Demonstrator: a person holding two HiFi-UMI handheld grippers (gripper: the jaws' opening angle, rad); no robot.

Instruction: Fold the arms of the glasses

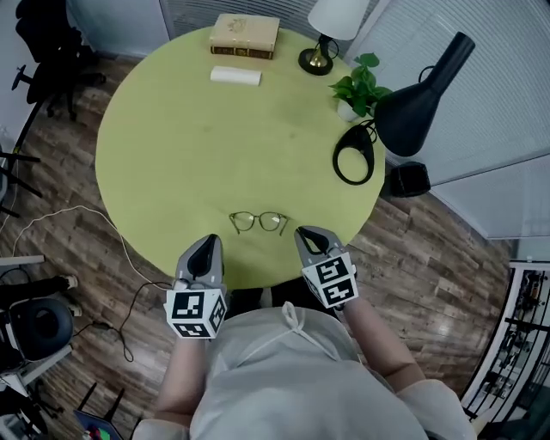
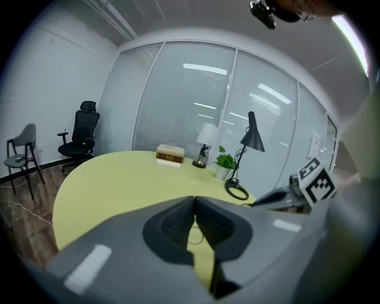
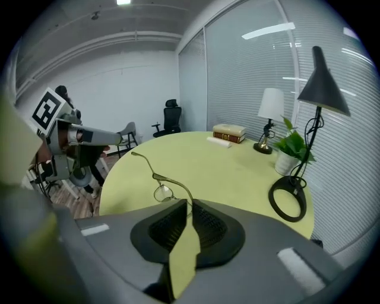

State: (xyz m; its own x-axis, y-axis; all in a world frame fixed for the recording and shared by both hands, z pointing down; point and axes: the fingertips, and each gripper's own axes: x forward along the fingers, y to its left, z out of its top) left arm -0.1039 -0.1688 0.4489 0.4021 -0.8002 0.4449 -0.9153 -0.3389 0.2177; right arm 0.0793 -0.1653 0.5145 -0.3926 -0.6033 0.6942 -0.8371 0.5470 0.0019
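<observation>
Thin-rimmed glasses [image 1: 258, 222] lie with their arms unfolded near the front edge of the round yellow-green table [image 1: 172, 155]. My left gripper [image 1: 209, 241] hovers at the table edge, just left of and nearer than the glasses. Its jaws are shut and empty in the left gripper view [image 2: 194, 200], and a lens of the glasses [image 2: 202, 236] shows through the gap below the tips. My right gripper [image 1: 308, 232] is just right of the frame. In the right gripper view its jaws [image 3: 190, 203] look shut. One arm of the glasses [image 3: 145, 163] rises beyond the tips; contact is unclear.
At the table's far side stand a stack of books [image 1: 245, 36], a white case [image 1: 235, 76], a small shaded lamp [image 1: 331, 26], a potted plant [image 1: 359, 86] and a black desk lamp [image 1: 412, 99] with a ring base [image 1: 354, 153]. Office chairs and cables are on the floor at the left.
</observation>
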